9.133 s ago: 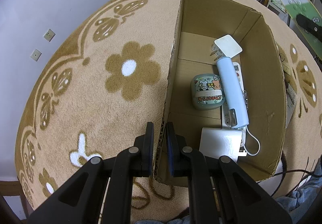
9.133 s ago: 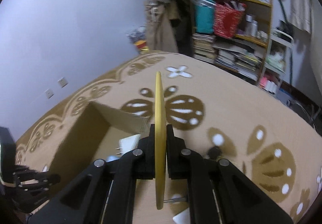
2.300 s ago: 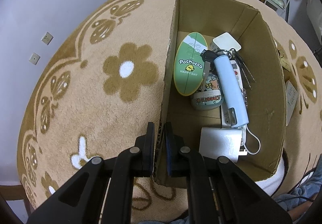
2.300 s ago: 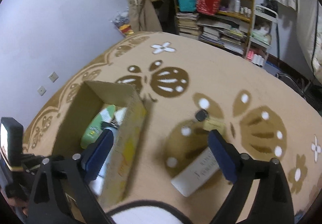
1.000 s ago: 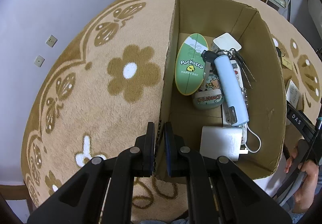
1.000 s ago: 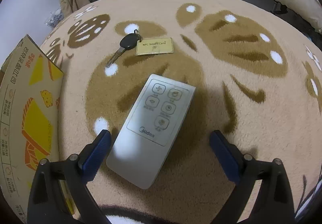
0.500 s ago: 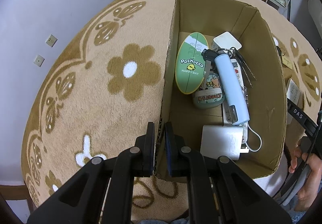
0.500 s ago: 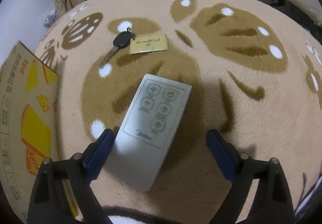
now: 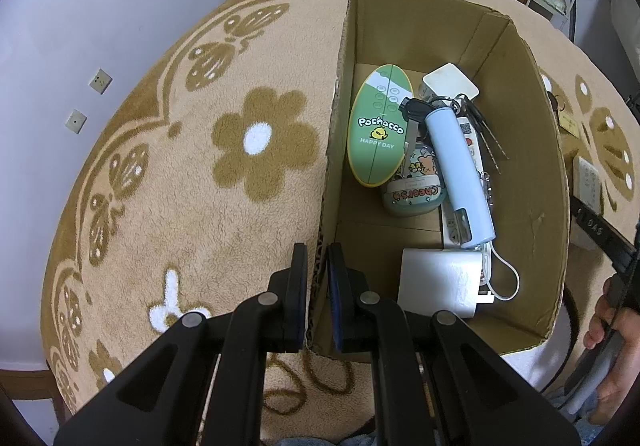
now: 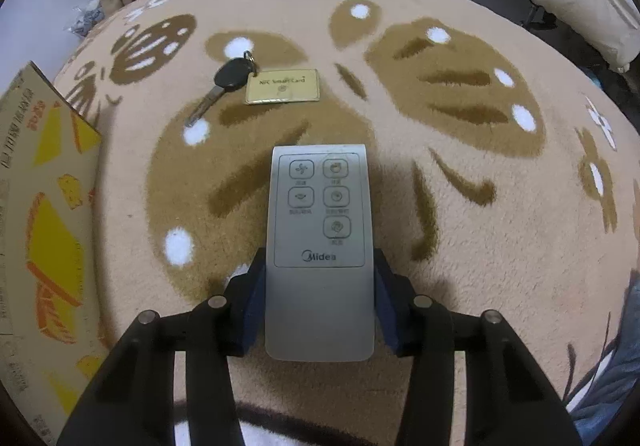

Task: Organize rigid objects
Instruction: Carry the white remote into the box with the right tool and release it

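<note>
Two grippers at work over a beige carpet [image 10: 500, 246] with brown flower and butterfly patterns. Left gripper [image 9: 318, 300] clamped narrow on the near left wall of an open cardboard box [image 9: 420, 25], one finger outside and one inside, near the box's near left corner. Right gripper [image 10: 320, 310] with jaws just drawn in around the lower half of a silver Midea remote [image 10: 320, 246], blue pads pressing on both long edges, remote lying face up on the carpet just right of the box's printed outer wall [image 10: 44, 230]. Beyond the remote, toward the carpet's far edge, a black-headed key [image 10: 226, 79] joined by a ring to a gold NFC card [image 10: 282, 85], well apart from the remote. Inside the box: a green oval Pochacco case [image 9: 378, 129] against the left wall, a small Cheers tin [image 9: 414, 195] touching its lower end, a pale blue tube [image 9: 458, 175] lying lengthwise over a white power strip [image 9: 452, 224], a bunch of keys [image 9: 468, 113] toward the far end, a white square adapter [image 9: 450, 83] near the far right corner, a white block [image 9: 438, 284] at the near wall. Bare hand [image 9: 612, 374] at the right edge of the left view, beside the box's near right corner.
</note>
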### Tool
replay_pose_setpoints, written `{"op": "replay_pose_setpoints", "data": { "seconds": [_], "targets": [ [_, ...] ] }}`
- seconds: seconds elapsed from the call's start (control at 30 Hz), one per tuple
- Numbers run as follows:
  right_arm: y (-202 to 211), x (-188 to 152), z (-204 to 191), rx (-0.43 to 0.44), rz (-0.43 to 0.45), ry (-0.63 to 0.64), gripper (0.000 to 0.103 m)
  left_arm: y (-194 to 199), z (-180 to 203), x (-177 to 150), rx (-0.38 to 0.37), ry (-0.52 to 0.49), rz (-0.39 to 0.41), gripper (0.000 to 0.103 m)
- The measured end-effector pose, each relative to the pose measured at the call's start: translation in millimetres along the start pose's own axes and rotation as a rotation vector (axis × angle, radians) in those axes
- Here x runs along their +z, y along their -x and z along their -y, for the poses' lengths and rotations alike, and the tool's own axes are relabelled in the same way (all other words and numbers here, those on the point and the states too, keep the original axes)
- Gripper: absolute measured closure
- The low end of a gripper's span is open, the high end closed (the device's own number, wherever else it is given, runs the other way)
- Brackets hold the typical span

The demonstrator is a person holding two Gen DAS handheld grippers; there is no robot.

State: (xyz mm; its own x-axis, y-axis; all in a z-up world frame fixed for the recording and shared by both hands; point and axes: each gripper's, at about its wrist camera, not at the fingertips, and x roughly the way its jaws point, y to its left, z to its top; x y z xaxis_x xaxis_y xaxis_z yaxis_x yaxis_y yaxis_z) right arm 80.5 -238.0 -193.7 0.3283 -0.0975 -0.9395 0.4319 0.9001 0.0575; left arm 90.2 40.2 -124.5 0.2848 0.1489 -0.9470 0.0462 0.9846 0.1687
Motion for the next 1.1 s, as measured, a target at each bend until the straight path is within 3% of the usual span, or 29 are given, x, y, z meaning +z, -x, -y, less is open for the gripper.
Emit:
{"op": "replay_pose_setpoints", "data": {
  "seconds": [0.43,0.87,1.1],
  "targets": [
    [42.8,6.4,-8.4,0.062,0.101,0.056,0.052,0.1,-0.6,0.1,-0.01,0.002,0.0,0.095],
    [104.5,22.6,-35.3,0.248,0.263,0.13,0.052,-0.1,-0.9,0.5,-0.015,0.003,-0.001,0.095],
    [123.9,14.9,-56.9,0.341,0.292,0.209,0.052,0.2,-2.0,1.9,-0.021,0.008,0.0,0.095]
  ]
}}
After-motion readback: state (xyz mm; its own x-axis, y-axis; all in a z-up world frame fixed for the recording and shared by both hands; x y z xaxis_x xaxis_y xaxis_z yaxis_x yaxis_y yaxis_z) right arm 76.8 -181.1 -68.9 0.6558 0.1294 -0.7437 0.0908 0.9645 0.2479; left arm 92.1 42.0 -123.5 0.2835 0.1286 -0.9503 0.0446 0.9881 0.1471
